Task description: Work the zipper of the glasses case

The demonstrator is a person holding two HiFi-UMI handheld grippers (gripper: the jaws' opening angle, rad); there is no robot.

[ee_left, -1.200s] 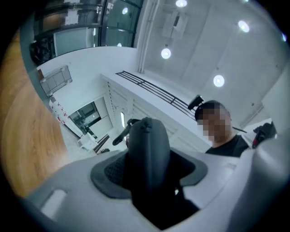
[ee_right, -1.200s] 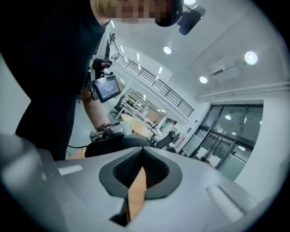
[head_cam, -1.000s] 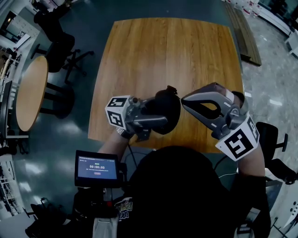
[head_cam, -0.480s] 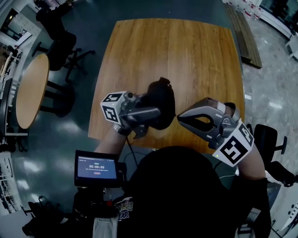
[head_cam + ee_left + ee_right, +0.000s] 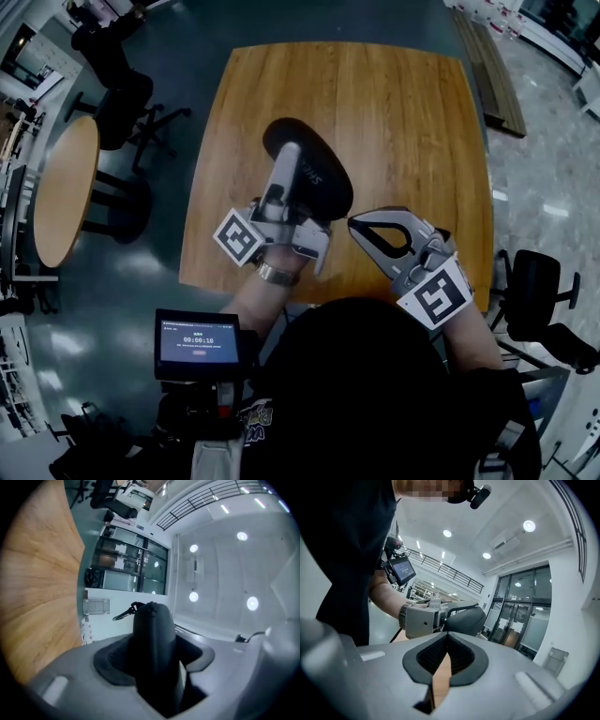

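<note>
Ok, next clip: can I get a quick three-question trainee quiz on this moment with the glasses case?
1. True or false: the glasses case lies flat on the wooden table with no gripper on it.
2. The right gripper is: A) open, jaws wide apart; B) shut with nothing held; C) shut on the case.
3. Which gripper holds the case?

Key:
1. False. The case is held up off the table.
2. B.
3. The left gripper, with its jaws clamped across the case.
</note>
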